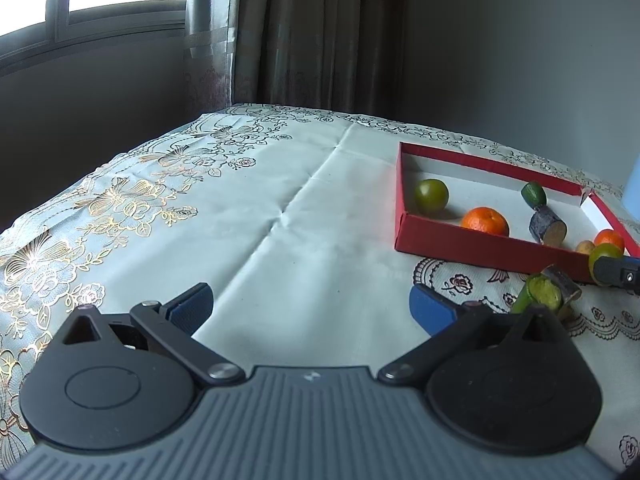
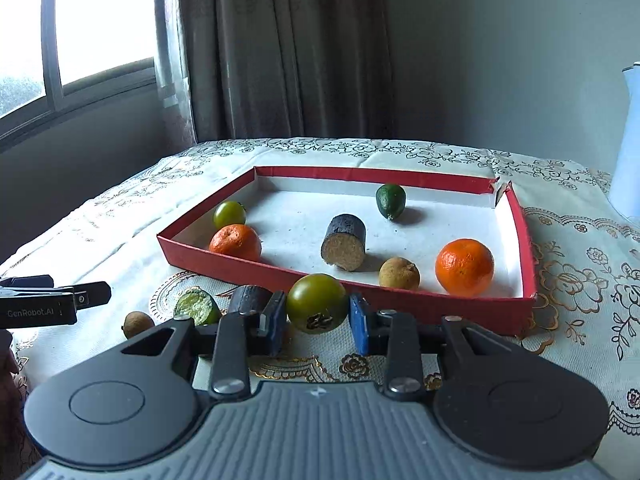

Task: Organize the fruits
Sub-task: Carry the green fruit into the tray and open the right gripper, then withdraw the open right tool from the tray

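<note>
My right gripper (image 2: pixel 318 316) is shut on a green round fruit (image 2: pixel 317 303) and holds it just in front of the near wall of the red tray (image 2: pixel 400 304). In the tray lie two oranges (image 2: pixel 464 267), (image 2: pixel 235 242), a green round fruit (image 2: pixel 229 214), a small green avocado-like fruit (image 2: pixel 390 201), a dark cut cane piece (image 2: pixel 344 242) and a tan longan (image 2: pixel 399 274). On the cloth lie a cut green fruit (image 2: pixel 197 307), a dark cane piece (image 2: pixel 250 299) and a longan (image 2: pixel 137 324). My left gripper (image 1: pixel 310 306) is open and empty over bare cloth, left of the tray (image 1: pixel 480 246).
The table carries a white flowered cloth (image 1: pixel 280 208). A pale blue jug (image 2: pixel 630 136) stands at the far right. Curtains (image 2: pixel 280 48) and a window (image 2: pixel 100 20) are behind the table. The left gripper's body (image 2: pixel 48 304) shows at the right wrist view's left edge.
</note>
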A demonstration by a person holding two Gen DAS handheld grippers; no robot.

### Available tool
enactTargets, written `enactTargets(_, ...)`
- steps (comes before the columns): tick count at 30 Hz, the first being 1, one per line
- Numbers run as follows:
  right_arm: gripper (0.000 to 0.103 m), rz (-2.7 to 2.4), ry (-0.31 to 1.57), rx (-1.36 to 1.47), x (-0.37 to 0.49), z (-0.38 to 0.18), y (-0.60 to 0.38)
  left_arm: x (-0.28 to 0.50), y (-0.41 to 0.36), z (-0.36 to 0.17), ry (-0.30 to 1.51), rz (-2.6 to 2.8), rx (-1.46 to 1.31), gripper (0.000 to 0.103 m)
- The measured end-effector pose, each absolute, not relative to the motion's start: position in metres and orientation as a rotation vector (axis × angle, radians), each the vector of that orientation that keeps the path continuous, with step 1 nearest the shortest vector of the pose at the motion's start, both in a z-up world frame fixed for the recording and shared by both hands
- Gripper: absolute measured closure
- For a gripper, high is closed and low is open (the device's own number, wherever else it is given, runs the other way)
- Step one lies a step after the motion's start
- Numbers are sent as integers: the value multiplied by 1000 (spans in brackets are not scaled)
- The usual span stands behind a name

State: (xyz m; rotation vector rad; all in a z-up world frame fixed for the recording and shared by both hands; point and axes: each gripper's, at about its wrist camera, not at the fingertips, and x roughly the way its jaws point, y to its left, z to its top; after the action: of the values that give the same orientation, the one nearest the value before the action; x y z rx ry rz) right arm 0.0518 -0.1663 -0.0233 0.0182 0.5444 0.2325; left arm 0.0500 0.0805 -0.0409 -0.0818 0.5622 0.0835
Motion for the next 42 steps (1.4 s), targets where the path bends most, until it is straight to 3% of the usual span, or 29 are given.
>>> enactTargets(14,70,107,409,13,55,-2,-190,48,77,-41,553,85,-56,0)
enactTargets(33,70,76,463,43,115,-18,-192,48,78,-41,555,86,-63,0)
enactTargets(35,64,59,458,58,113,-17,-195,48,79,-41,555,87,-67,0)
enactTargets(40,64,58,427,48,86,-7,-206,48,79,-41,553,88,-69,0)
enactTargets(42,53,48,432,29,69,-6,-213,48,79,-41,552,87,-67,0)
